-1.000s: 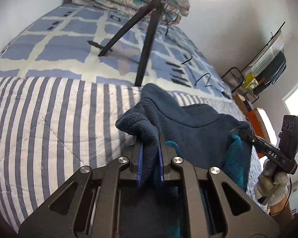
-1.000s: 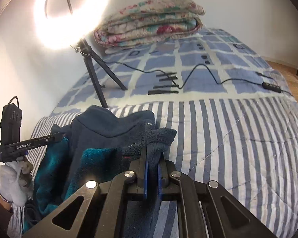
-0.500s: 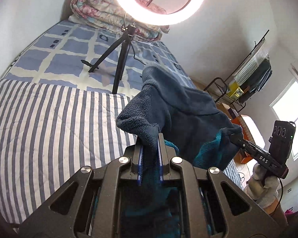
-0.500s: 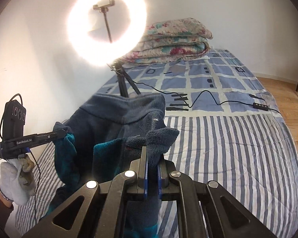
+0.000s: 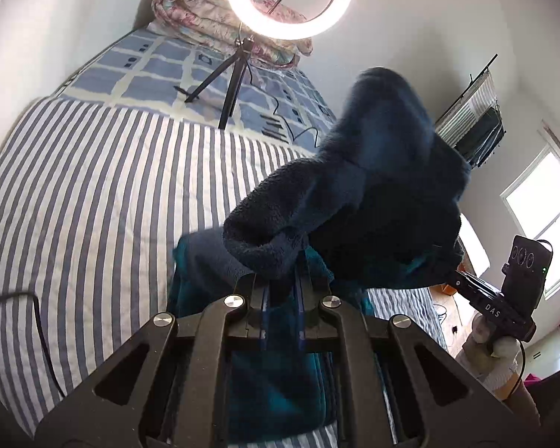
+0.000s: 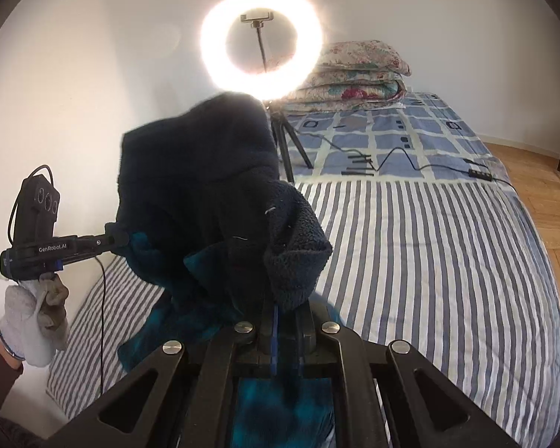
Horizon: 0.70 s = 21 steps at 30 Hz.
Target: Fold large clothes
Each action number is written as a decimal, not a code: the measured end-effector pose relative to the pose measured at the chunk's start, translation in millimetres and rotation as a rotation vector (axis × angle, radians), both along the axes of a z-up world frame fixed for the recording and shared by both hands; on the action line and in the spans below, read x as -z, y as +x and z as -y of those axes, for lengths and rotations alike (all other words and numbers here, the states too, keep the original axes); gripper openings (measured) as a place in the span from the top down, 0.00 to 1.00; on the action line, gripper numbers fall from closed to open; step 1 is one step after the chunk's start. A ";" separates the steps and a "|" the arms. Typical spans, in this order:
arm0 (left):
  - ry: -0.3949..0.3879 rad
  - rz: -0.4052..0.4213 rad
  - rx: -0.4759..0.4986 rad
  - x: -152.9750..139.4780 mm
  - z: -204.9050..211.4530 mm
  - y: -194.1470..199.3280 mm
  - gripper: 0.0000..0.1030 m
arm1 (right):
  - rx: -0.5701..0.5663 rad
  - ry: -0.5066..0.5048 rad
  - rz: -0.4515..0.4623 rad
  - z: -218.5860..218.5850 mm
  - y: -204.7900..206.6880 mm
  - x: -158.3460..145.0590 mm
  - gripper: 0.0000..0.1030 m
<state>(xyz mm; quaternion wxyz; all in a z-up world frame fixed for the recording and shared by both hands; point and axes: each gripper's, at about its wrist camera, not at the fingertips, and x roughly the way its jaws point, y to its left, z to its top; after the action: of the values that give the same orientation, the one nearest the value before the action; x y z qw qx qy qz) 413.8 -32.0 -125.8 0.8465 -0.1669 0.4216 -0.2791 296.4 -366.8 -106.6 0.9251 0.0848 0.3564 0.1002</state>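
A large dark navy fleece garment [image 5: 373,194] with a teal inner side hangs in the air above the striped bed cover [image 5: 93,201]. My left gripper [image 5: 282,283] is shut on one edge of it. My right gripper [image 6: 285,310] is shut on another edge of the same garment [image 6: 205,194]. The garment's top bulges up between the two grippers and its lower part hangs below them. The right gripper shows in the left wrist view [image 5: 496,310]; the left gripper shows in the right wrist view [image 6: 56,250].
A lit ring light on a black tripod [image 6: 261,52] stands on the bed's checked sheet [image 6: 392,127], with a black cable [image 6: 410,160] across it. Folded floral quilts [image 6: 354,74] lie against the wall. A clothes rack [image 5: 474,127] and window [image 5: 548,201] are at right.
Both grippers have lifted the garment up off the bed. It now hangs in the air, and its top has swung upward between them.
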 end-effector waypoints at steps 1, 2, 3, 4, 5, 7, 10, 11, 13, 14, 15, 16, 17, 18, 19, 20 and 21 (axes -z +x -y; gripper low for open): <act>-0.002 -0.003 0.001 2.4 -1.9 -9.3 0.93 | -0.005 -0.010 -0.006 -3.1 -8.6 2.3 0.96; -0.002 -0.007 0.000 5.5 -3.8 -18.8 0.93 | -0.012 -0.025 -0.009 -6.7 -16.5 4.1 0.96; -0.001 -0.009 -0.002 8.6 -5.8 -28.7 0.93 | -0.017 -0.038 -0.009 -9.4 -22.2 5.5 0.96; -0.002 -0.010 -0.004 11.0 -6.6 -34.8 0.93 | -0.023 -0.051 -0.013 -13.1 -31.4 8.2 0.96; -0.006 -0.016 -0.005 14.9 -9.1 -43.2 0.94 | -0.027 -0.057 -0.016 -15.4 -38.5 10.6 0.96; -0.009 -0.028 -0.010 23.7 -12.9 -56.7 0.94 | -0.026 -0.075 -0.017 -19.2 -50.8 15.1 0.96; 0.005 -0.036 -0.013 34.0 -16.9 -73.0 0.95 | -0.022 -0.093 -0.025 -22.9 -67.7 24.6 0.96; 0.014 -0.037 -0.013 36.9 -17.7 -78.8 0.95 | -0.022 -0.104 -0.027 -24.6 -72.3 27.7 0.96; 0.026 -0.038 -0.014 41.5 -18.7 -89.0 0.95 | -0.025 -0.129 -0.035 -30.0 -82.5 36.2 0.96; 0.031 -0.037 -0.012 43.2 -19.1 -95.6 0.95 | -0.027 -0.154 -0.041 -34.1 -88.2 42.1 0.96; 0.046 -0.033 -0.008 45.9 -19.7 -101.9 0.95 | -0.033 -0.174 -0.045 -38.5 -93.6 47.1 0.96; 0.063 -0.027 -0.004 48.6 -20.4 -106.5 0.95 | -0.039 -0.188 -0.052 -42.6 -99.0 53.1 0.96; 0.081 -0.025 0.002 51.8 -20.9 -111.7 0.95 | -0.043 -0.199 -0.057 -45.6 -103.0 57.5 0.96; 0.114 -0.027 0.011 57.2 -20.9 -117.6 0.95 | -0.047 -0.215 -0.063 -48.3 -106.2 61.8 0.96; 0.133 -0.030 0.021 60.6 -21.0 -121.4 0.95 | -0.050 -0.240 -0.066 -51.3 -109.4 66.2 0.96; 0.153 -0.034 0.037 64.2 -21.5 -126.1 0.95 | -0.053 -0.261 -0.066 -53.7 -111.9 69.4 0.96; 0.168 -0.034 0.050 66.0 -22.5 -130.4 0.95 | -0.056 -0.283 -0.066 -56.1 -115.0 72.1 0.95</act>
<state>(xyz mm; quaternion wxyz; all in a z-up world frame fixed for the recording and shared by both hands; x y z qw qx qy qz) 283.4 -9.6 -191.8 0.8429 -0.0895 0.4619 -0.2610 181.4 -310.8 -178.7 0.9125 -0.0529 0.3993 0.0717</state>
